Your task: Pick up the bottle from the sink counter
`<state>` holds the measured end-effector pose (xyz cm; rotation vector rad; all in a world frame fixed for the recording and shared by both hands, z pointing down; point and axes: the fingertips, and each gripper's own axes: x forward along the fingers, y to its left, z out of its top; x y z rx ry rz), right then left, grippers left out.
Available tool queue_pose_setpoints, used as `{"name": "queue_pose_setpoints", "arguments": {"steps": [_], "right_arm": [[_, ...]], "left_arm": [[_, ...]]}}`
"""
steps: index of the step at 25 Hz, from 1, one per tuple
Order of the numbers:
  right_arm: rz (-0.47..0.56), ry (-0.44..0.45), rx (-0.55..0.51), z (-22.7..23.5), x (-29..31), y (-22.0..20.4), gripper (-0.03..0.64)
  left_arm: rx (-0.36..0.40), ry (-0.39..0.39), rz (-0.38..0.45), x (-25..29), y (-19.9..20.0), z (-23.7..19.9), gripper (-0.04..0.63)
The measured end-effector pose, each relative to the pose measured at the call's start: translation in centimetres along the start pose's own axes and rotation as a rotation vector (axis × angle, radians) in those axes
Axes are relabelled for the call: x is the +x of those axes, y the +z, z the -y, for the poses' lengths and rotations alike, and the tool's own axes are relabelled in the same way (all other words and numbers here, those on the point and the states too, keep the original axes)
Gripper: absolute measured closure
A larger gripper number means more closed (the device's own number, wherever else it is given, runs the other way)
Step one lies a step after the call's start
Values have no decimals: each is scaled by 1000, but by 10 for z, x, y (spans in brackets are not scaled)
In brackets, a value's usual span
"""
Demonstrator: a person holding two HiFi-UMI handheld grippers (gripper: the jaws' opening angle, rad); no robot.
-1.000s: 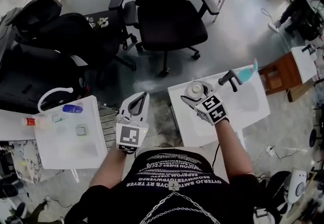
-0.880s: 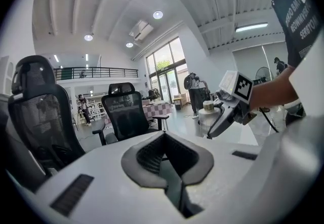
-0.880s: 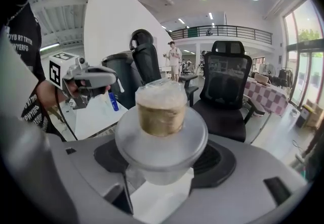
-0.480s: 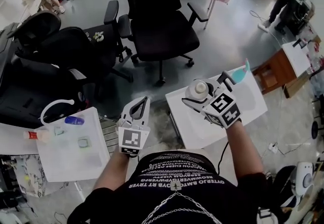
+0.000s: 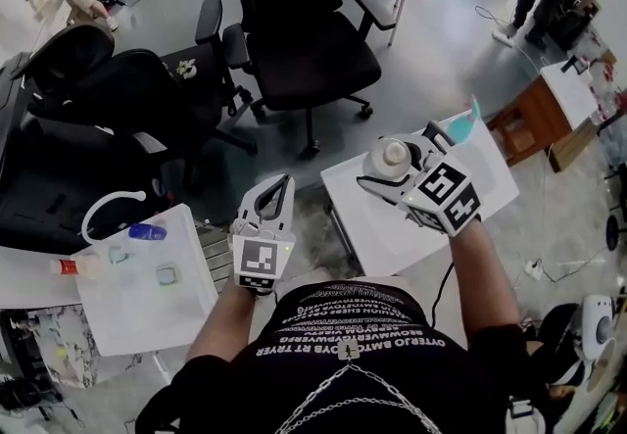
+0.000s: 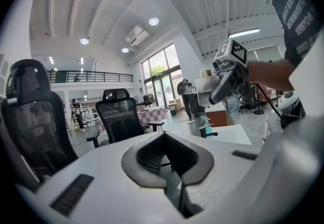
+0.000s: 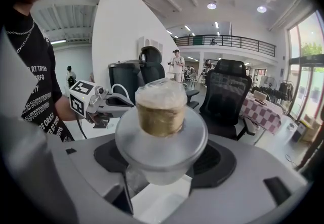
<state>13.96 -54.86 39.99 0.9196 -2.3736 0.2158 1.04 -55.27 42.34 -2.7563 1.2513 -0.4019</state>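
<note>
A clear bottle (image 7: 161,139) with a gold cap under plastic wrap stands upright between the jaws of my right gripper (image 7: 162,160), which is shut on its body. In the head view the bottle (image 5: 394,157) and right gripper (image 5: 392,172) hang above the white counter (image 5: 382,226) on the right. My left gripper (image 5: 277,195) is held in front of the person's body, between the two counters, jaws shut with nothing in them. In the left gripper view its closed fingers (image 6: 152,160) point at the office chairs, and the right gripper (image 6: 229,70) shows at upper right.
A black-handled teal tool (image 5: 458,132) lies on the right counter's far edge. The left white counter (image 5: 137,310) carries a blue bottle (image 5: 147,231), a red-capped bottle (image 5: 72,266) and a white curved tube (image 5: 110,200). Black office chairs (image 5: 294,30) stand beyond. A brown cabinet (image 5: 524,123) sits at right.
The right gripper has risen with the bottle, higher above the right counter. The left gripper has stayed about where it was, shut.
</note>
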Motion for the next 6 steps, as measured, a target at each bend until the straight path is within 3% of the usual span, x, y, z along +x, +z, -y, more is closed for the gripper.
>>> {"name": "queue_pose_setpoints", "arguments": {"steps": [6], "right_arm": [[-16,-5,6,0,-1,-4,284]], "left_arm": [[-4,-11,-10,3,-1,3,589]]}}
